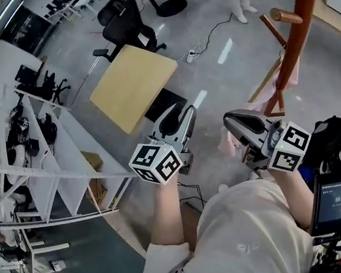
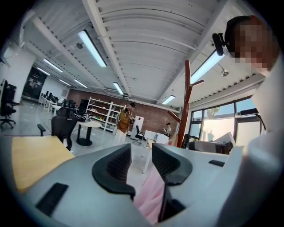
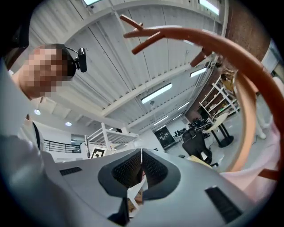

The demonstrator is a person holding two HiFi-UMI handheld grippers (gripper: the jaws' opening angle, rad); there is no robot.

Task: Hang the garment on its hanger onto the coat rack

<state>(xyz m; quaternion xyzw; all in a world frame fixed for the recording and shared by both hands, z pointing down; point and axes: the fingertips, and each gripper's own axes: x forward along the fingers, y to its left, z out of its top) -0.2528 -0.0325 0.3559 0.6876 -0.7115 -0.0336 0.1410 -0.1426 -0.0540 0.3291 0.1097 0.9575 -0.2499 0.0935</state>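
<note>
Left gripper (image 1: pixel 180 114) jaws are parted with nothing clamped. Right gripper (image 1: pixel 233 122) is pinched shut on a thin white tab (image 3: pixel 133 193). The pink garment (image 1: pixel 264 96) sits on its hanger (image 1: pixel 267 79) against the coat rack (image 1: pixel 296 33). Seat the hook fully over a peg (image 1: pixel 285 15) before you let go.

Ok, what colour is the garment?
The garment is pale pink, clearest in the left gripper view.
</note>
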